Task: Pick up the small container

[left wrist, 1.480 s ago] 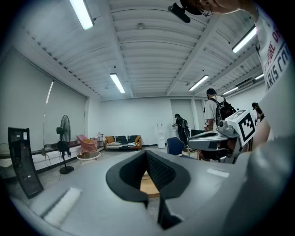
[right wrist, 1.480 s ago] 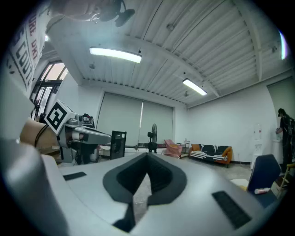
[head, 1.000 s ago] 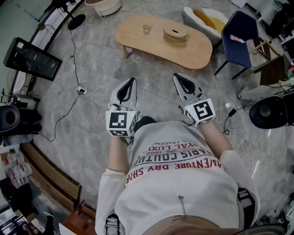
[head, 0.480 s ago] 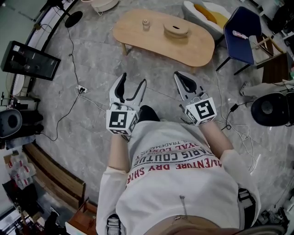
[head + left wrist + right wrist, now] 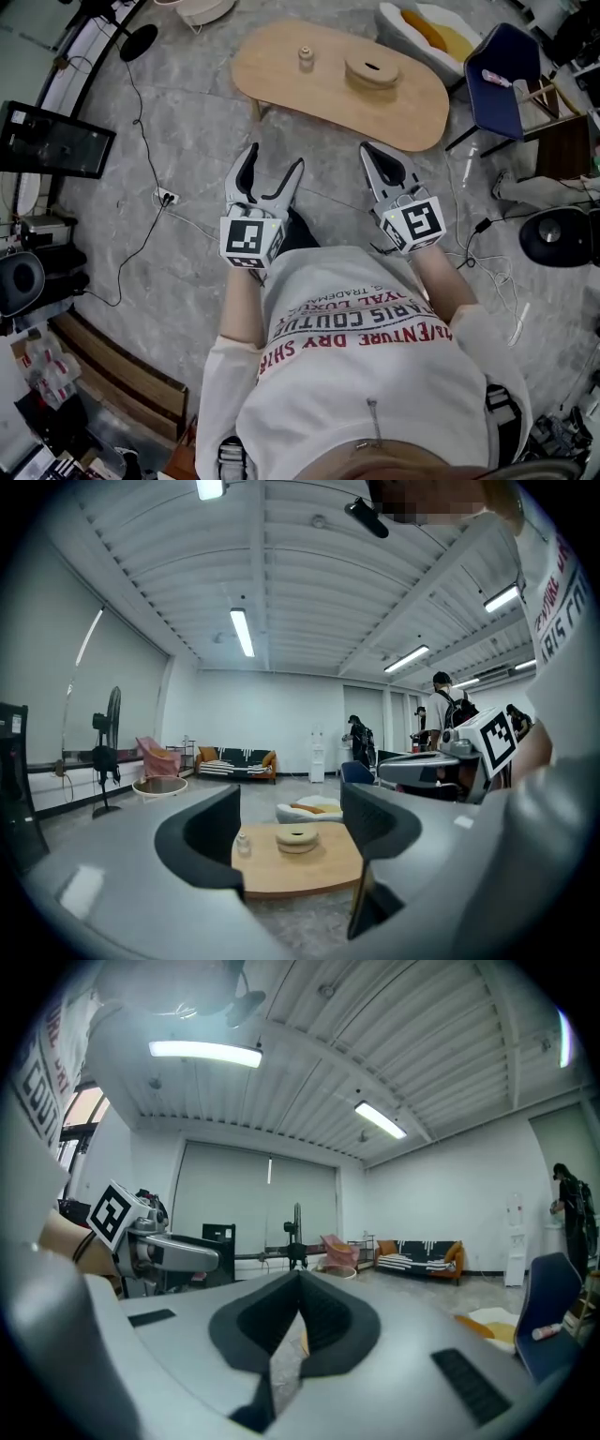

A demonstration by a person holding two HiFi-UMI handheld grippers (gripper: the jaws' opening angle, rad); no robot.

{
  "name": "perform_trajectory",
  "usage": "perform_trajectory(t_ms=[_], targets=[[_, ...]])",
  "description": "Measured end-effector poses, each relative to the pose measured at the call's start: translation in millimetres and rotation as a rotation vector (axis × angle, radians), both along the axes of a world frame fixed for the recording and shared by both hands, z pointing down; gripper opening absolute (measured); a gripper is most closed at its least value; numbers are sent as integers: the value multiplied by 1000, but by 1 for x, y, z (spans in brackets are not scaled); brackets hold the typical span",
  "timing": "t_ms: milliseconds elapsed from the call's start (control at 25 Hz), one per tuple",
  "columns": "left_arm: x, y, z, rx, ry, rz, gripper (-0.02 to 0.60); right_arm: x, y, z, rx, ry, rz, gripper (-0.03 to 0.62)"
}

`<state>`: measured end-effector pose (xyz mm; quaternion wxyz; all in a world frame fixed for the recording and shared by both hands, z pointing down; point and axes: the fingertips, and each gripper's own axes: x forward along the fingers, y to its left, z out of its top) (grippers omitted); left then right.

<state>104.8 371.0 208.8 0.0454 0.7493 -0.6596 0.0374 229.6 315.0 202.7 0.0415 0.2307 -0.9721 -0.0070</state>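
A small pale container (image 5: 305,58) (image 5: 243,844) stands upright on the left part of a low wooden table (image 5: 281,75) (image 5: 309,869), some way ahead of me. Near it sits a round wooden dish (image 5: 372,71) (image 5: 297,837). My left gripper (image 5: 274,167) (image 5: 286,841) hovers over the floor well short of the table; its jaws are opening with nothing between them. My right gripper (image 5: 372,153) (image 5: 298,1309) is level with it to the right, shut and empty. Both are held in front of my chest.
A blue chair (image 5: 502,70) and a white cushion with an orange one (image 5: 427,28) lie right of the table. Cables and a power strip (image 5: 166,197) trail over the grey floor at left. A monitor (image 5: 52,141) stands far left. People stand in the background (image 5: 445,710).
The left gripper's jaws have gone from shut to spread apart. The table has drawn slightly nearer in the head view. The right gripper has stayed shut.
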Motion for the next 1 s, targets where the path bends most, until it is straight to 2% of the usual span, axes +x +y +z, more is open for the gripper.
perform_trajectory(t_ms=[280, 480, 600, 680, 880, 1000], targets=[[-120, -70, -7, 0, 57, 86, 325, -109, -58, -5, -4, 27, 83, -14], [-185, -117, -7, -22, 35, 158, 325, -168, -96, -7, -13, 44, 145, -13], [-206, -141, 0, -47, 14, 198, 325, -189, -118, -2, -43, 48, 190, -14], [-214, -158, 8, -69, 28, 212, 325, -199, -132, 3, -68, 50, 214, -12], [-214, -212, 37, -125, 17, 236, 325, -205, -184, 22, -93, 61, 238, -12], [-212, -248, 54, -156, 37, 250, 325, -209, -221, 36, -97, 71, 243, -13]])
